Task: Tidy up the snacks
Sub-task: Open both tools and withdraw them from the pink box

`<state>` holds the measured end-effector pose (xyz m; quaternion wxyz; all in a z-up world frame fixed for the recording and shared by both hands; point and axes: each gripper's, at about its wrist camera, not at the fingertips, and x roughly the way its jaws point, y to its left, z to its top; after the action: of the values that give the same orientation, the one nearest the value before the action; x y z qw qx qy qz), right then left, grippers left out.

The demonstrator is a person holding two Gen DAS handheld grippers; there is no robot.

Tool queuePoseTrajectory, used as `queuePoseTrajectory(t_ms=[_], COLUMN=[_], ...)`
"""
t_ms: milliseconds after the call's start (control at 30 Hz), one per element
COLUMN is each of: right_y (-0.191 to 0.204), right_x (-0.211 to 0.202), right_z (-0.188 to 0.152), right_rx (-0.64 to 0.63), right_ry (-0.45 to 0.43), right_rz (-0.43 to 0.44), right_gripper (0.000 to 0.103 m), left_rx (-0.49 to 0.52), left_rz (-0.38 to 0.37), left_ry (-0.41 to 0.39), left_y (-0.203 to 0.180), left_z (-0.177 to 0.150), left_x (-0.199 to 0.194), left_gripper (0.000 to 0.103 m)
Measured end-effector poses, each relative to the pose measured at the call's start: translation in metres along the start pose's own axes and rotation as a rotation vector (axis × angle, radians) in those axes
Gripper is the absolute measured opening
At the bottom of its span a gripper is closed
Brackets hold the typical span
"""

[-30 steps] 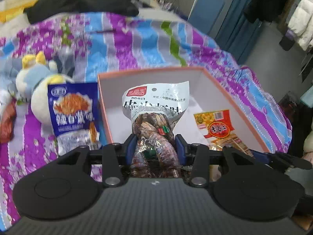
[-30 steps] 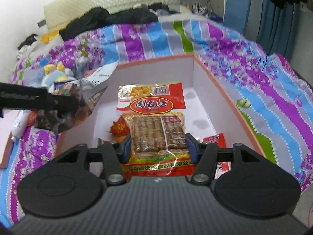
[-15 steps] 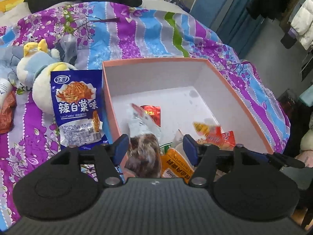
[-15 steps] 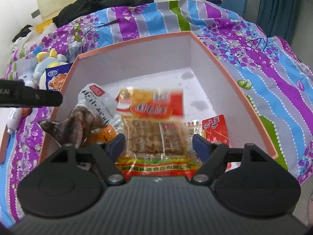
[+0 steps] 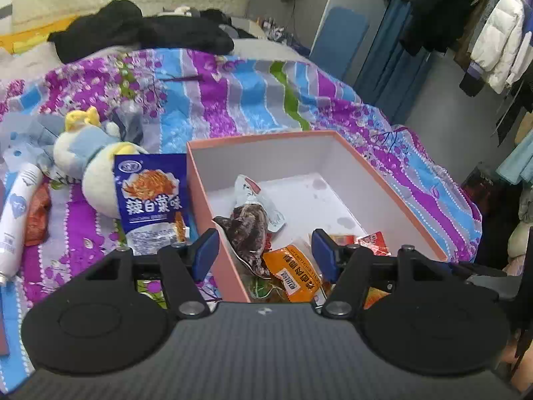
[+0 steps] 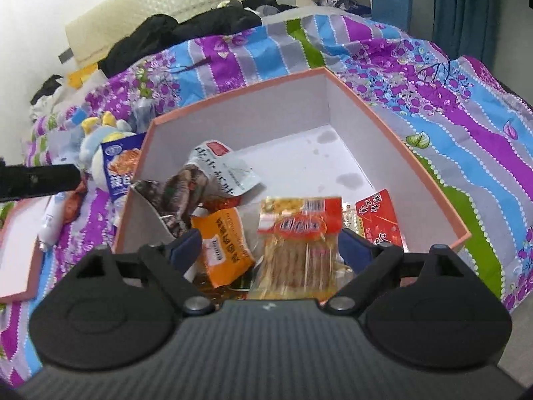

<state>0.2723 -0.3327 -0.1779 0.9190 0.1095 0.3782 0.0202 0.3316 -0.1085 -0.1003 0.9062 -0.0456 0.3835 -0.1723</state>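
Observation:
An orange-rimmed white box [image 5: 260,138] [image 6: 233,100] sits on the striped bedspread. Inside lie a brown-and-white snack pack [image 5: 250,226] [image 6: 186,186], an orange pack [image 5: 293,270] [image 6: 226,243] and a small red packet [image 6: 379,220]. My left gripper [image 5: 265,255] hangs open above the box's near left corner, holding nothing. My right gripper [image 6: 270,250] is over the box's near side with its jaws opening. A red-and-yellow pack [image 6: 299,233], blurred, lies loose between them, clear of the pads. A blue snack pack [image 5: 150,196] [image 6: 120,170] lies outside, against the box's left wall.
A plush toy [image 5: 83,153] and a white tube [image 5: 16,213] lie left of the blue pack. The box lid [image 6: 16,250] rests at the far left. Black clothes [image 5: 140,30] are heaped at the bed's far end. Coats [image 5: 493,33] hang at the right.
Both grippers have opened. The brown-and-white pack left the left jaws and now lies in the box; the red-and-yellow pack came free of the right jaws. The left gripper drew back and up.

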Motion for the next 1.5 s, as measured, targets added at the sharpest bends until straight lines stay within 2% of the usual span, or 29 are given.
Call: queuePoseTrajectory(t_ms=[167, 500, 967, 1133, 1500], right_y=[0.012, 0.038, 0.069, 0.084, 0.109], right_x=[-0.026, -0.065, -0.095, -0.102, -0.105], right_z=[-0.008, -0.034, -0.066, -0.075, -0.106], right_rx=[-0.011, -0.069, -0.074, -0.099, -0.128], right_ry=[-0.057, -0.160, -0.233, -0.243, -0.242], right_rz=[0.035, 0.074, 0.141, 0.156, 0.170], right_gripper=[0.090, 0.090, 0.090, 0.090, 0.090], left_rx=[0.007, 0.032, -0.042, -0.062, -0.142], left_rz=[-0.007, 0.038, 0.076, 0.109, 0.128], left_ry=[-0.045, -0.176, -0.239, -0.256, -0.278], left_y=[0.002, 0.004, 0.035, 0.046, 0.075], left_z=[-0.015, -0.041, -0.092, -0.110, -0.153], left_x=[-0.033, -0.094, -0.142, -0.155, -0.172], left_gripper=[0.067, 0.067, 0.067, 0.067, 0.071])
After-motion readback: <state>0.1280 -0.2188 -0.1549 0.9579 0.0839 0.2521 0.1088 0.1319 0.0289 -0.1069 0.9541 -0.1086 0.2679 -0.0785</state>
